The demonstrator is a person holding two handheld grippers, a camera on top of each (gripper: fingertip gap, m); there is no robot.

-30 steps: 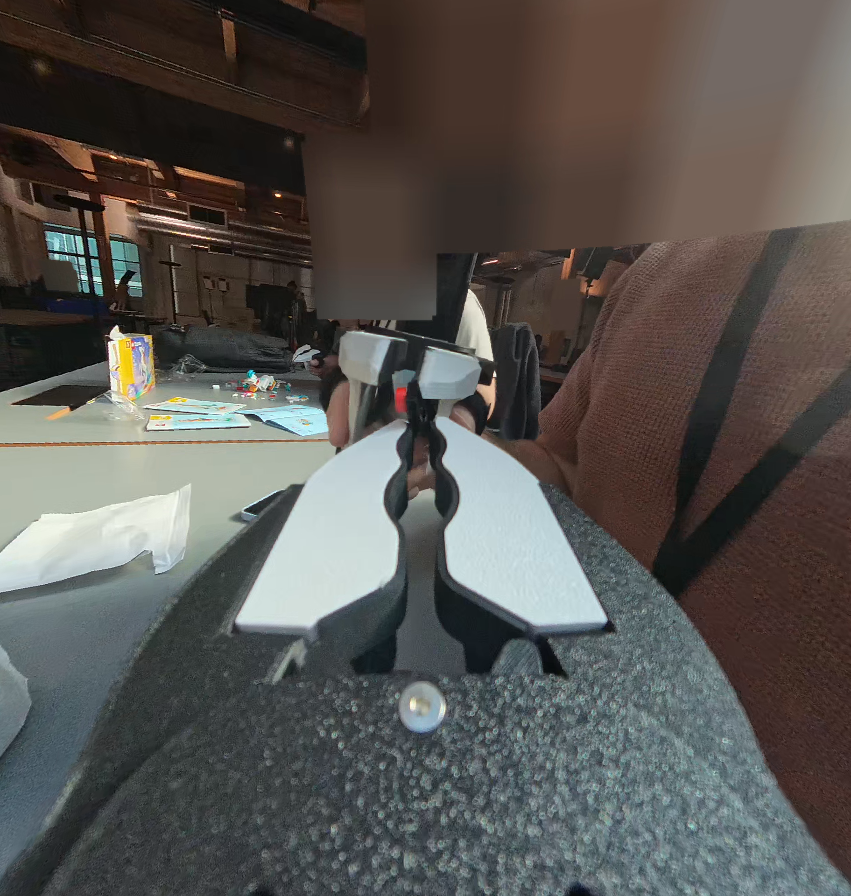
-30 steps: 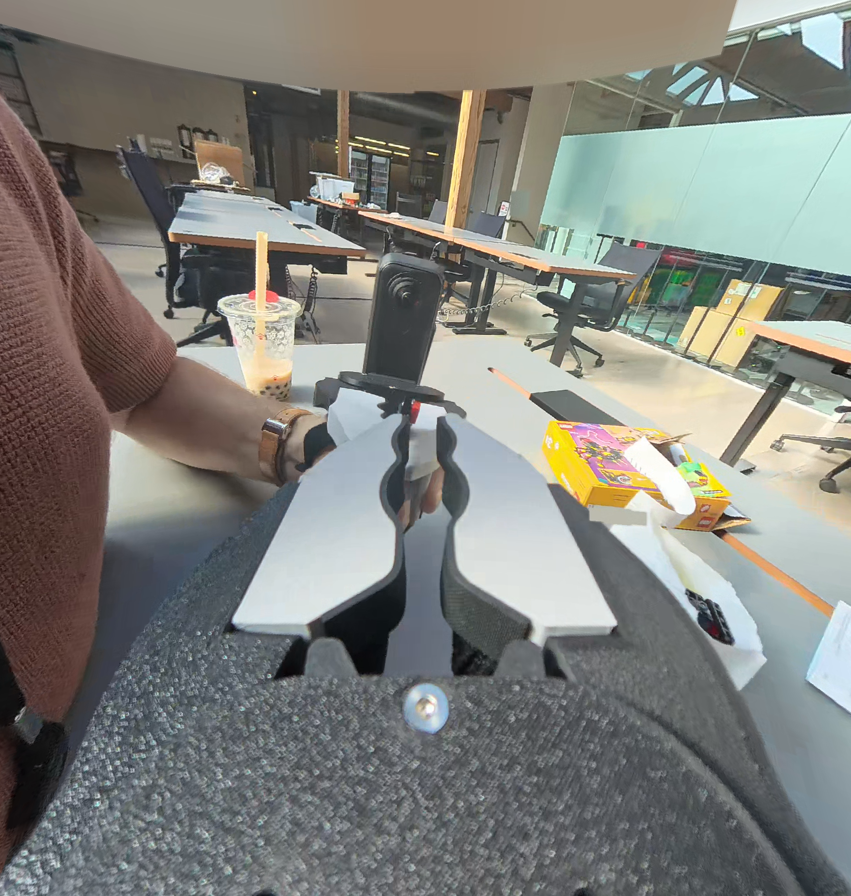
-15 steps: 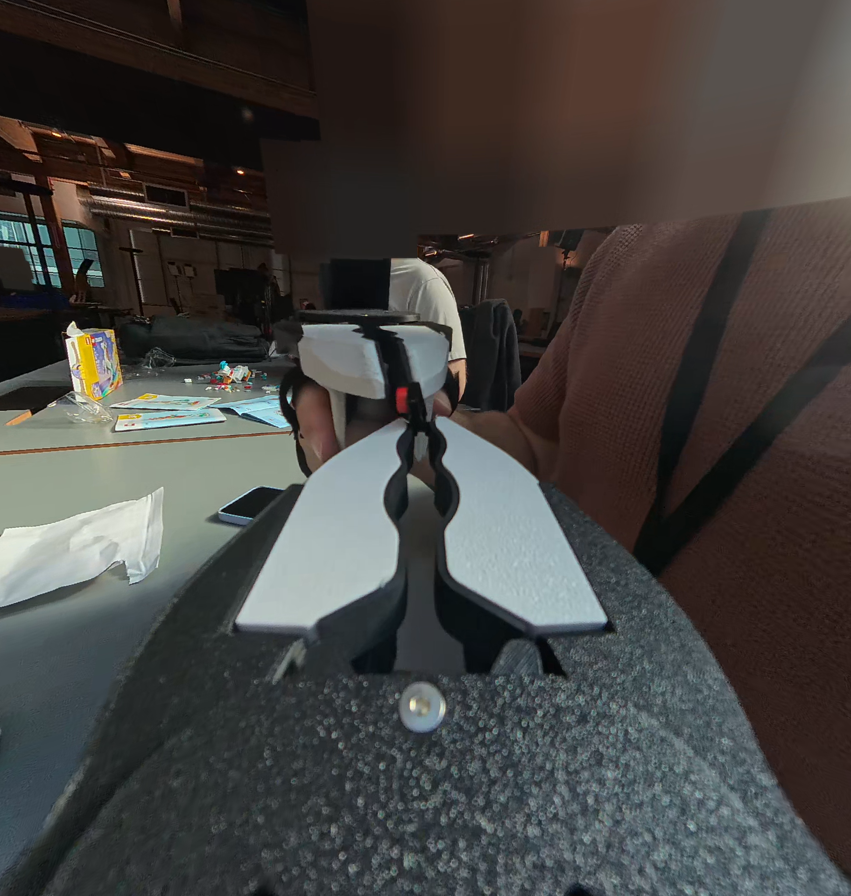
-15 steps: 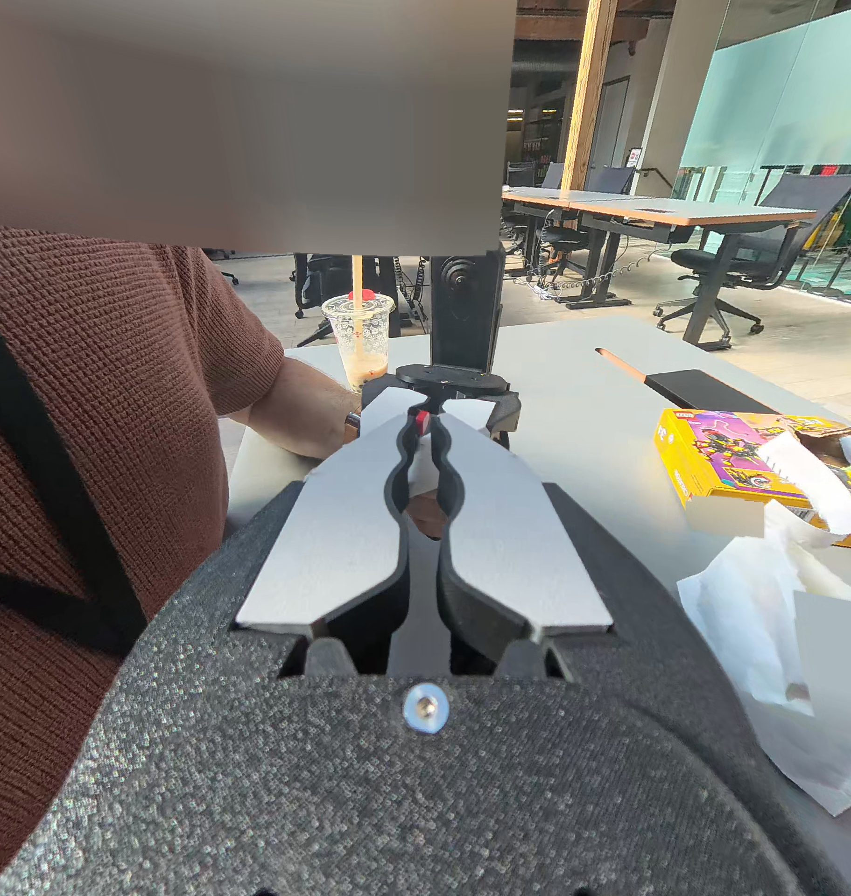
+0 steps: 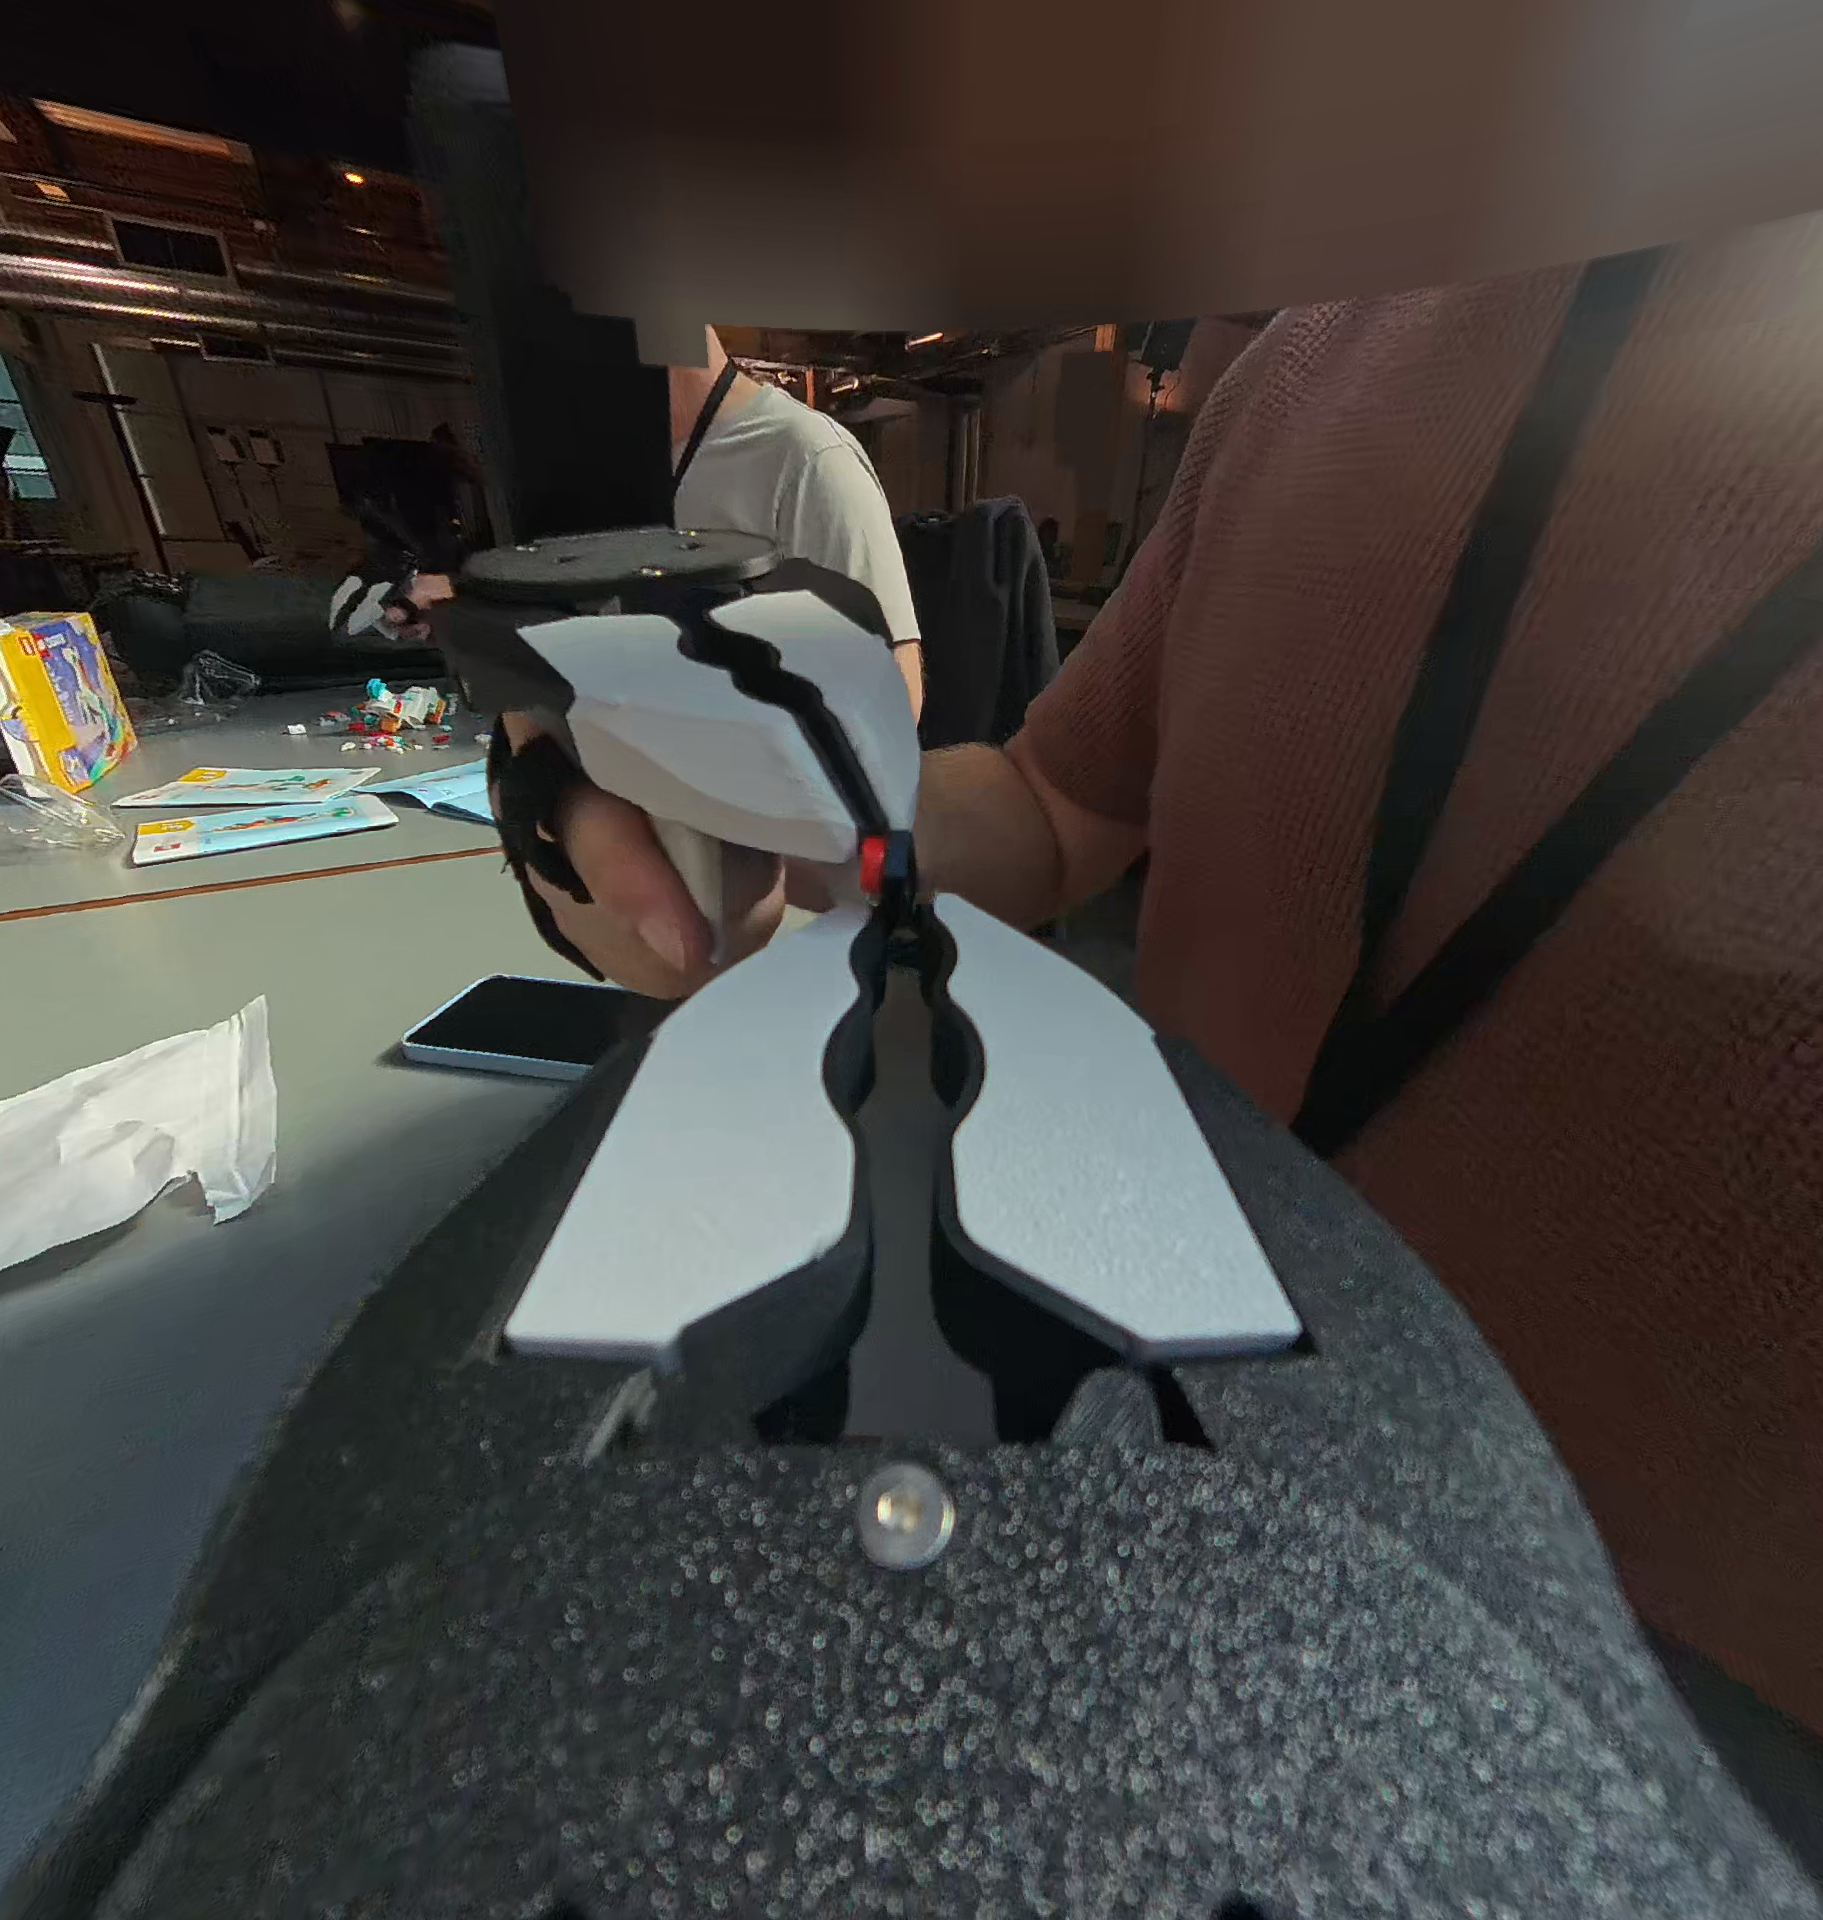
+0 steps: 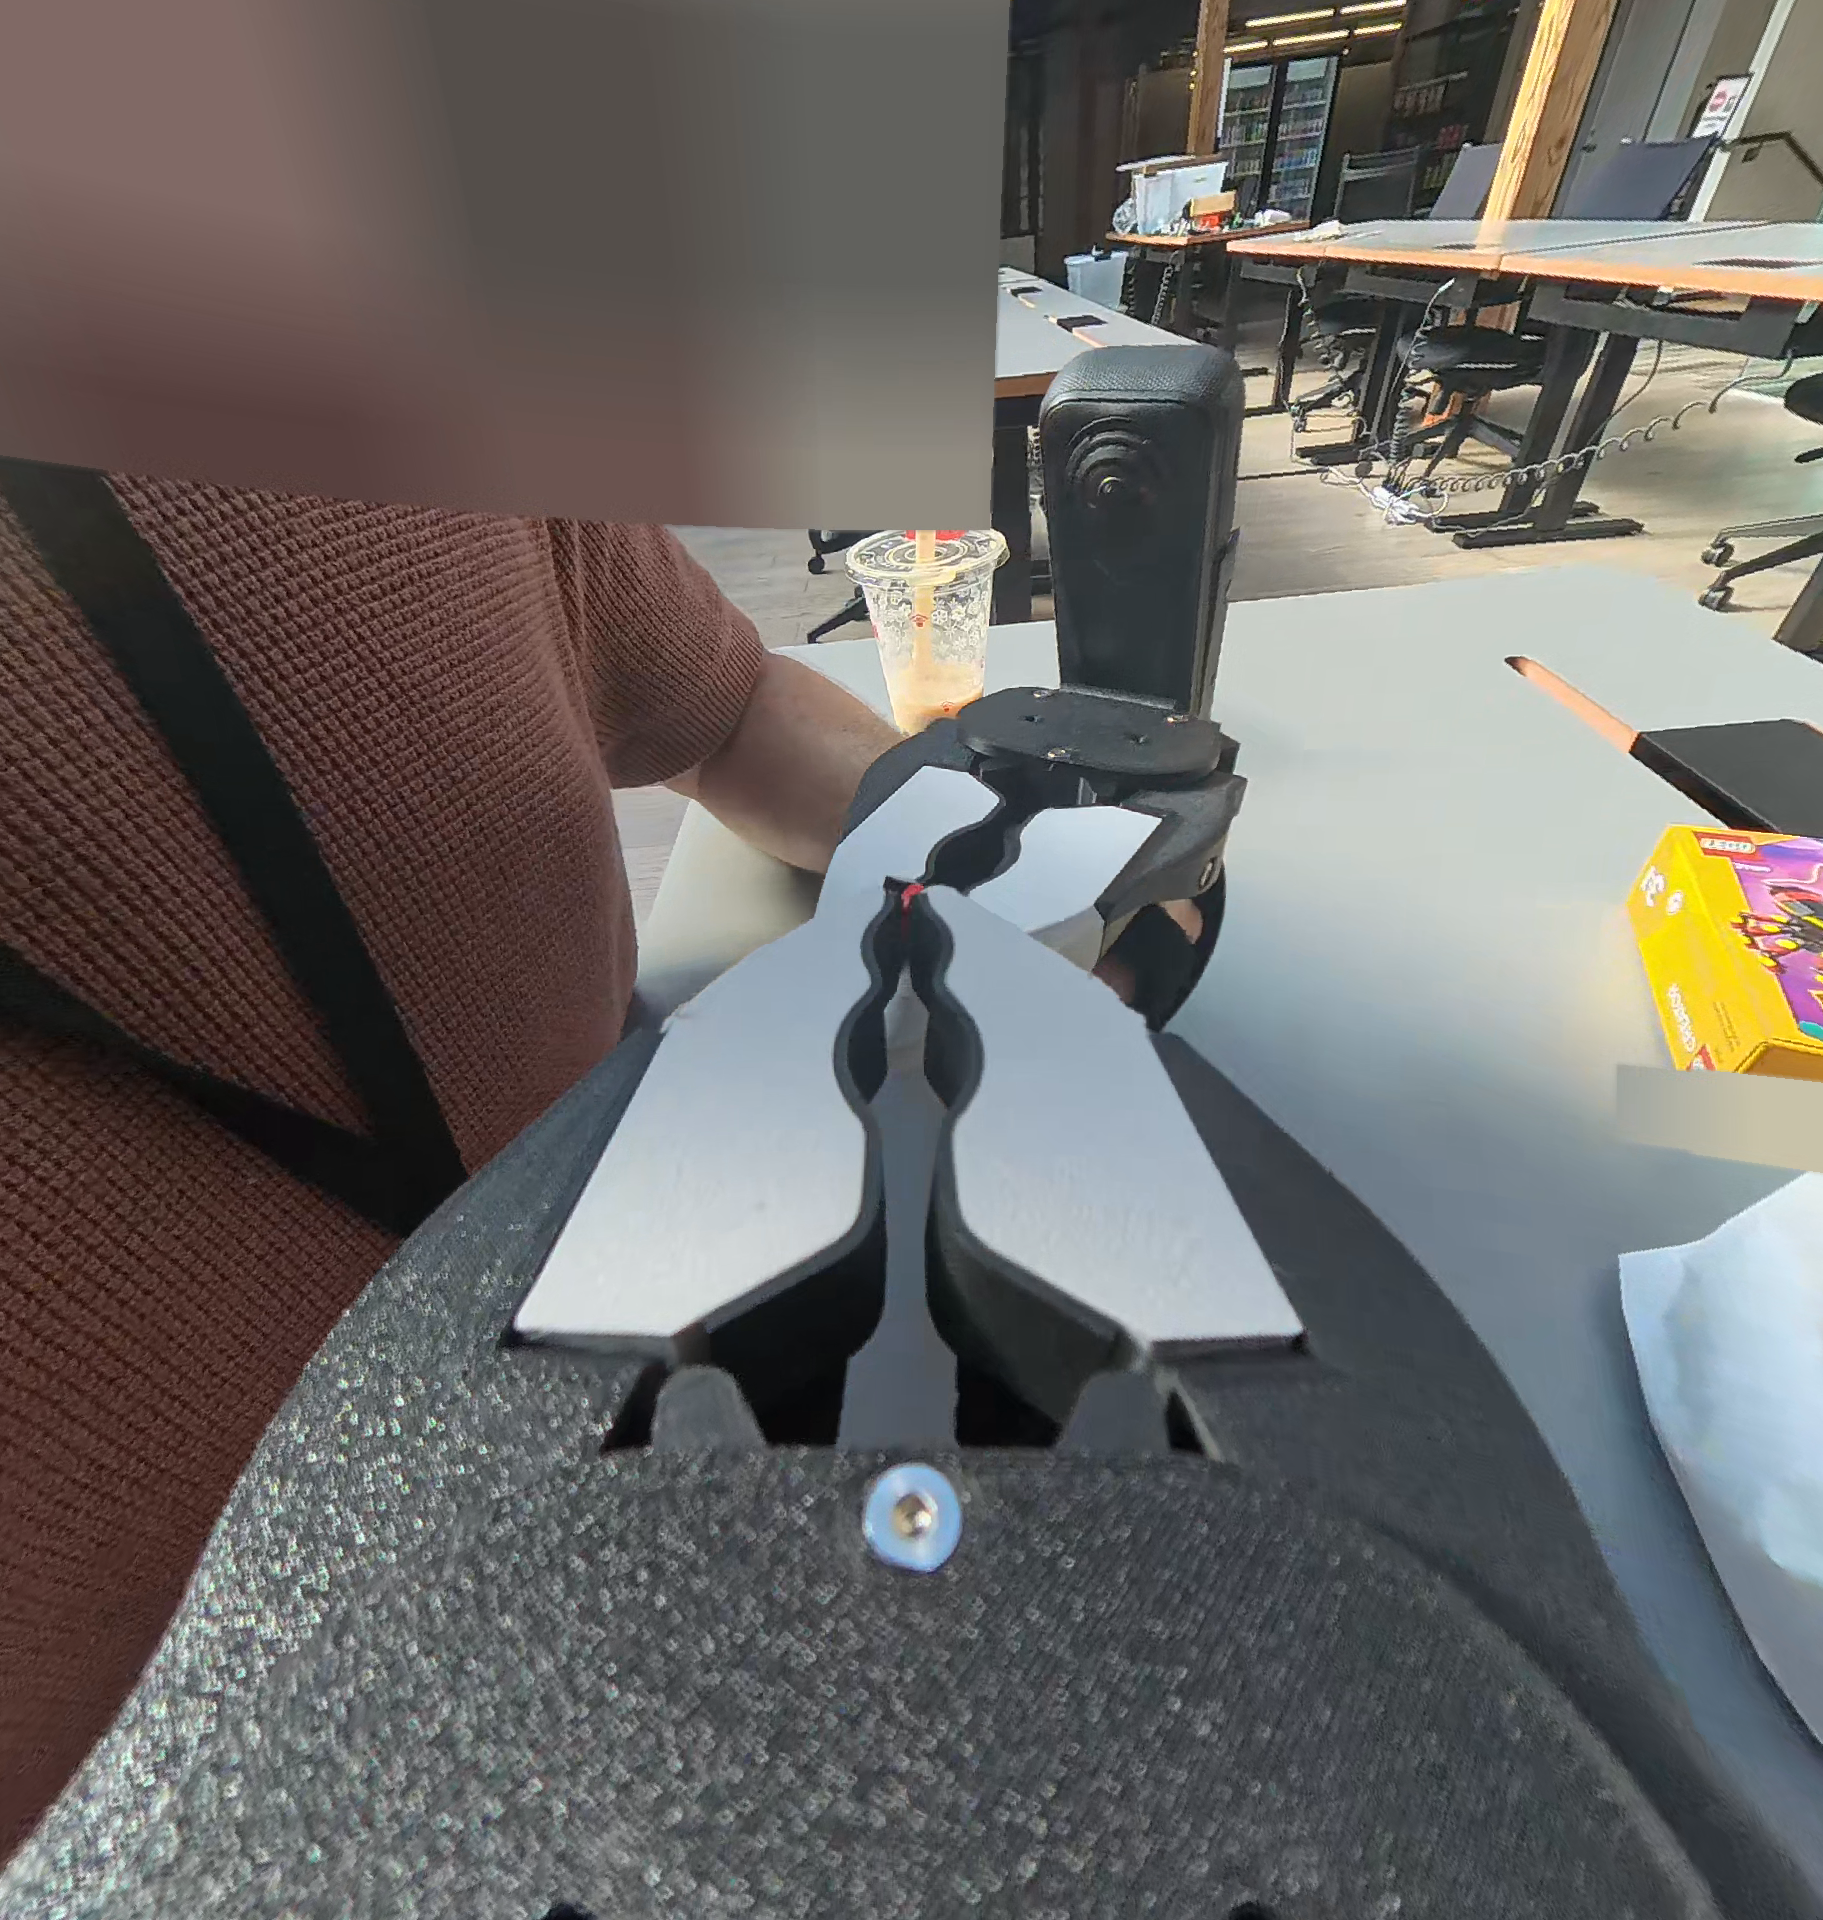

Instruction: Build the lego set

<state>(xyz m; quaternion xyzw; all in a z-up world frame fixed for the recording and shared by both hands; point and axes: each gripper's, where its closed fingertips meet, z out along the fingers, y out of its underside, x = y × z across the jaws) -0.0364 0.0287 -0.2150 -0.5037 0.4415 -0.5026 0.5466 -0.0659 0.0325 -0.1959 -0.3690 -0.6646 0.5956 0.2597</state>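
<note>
Brick (image 5: 872, 864), tiny, red: I see it pinched at tips of right gripper (image 5: 881, 847), just past 12 o'clock of my left gripper (image 5: 894, 920). Left fingers nearly shut on small dark piece; I cannot make out its shape. In right view both tip pairs meet nose to nose at red speck (image 6: 909, 896). Around: phone (image 5: 517, 1023) at 10 o'clock, paper bag (image 5: 107, 1127) at 9; cup (image 6: 922, 629) at 12, yellow box (image 6: 1759, 961) at 3. One of each.
</note>
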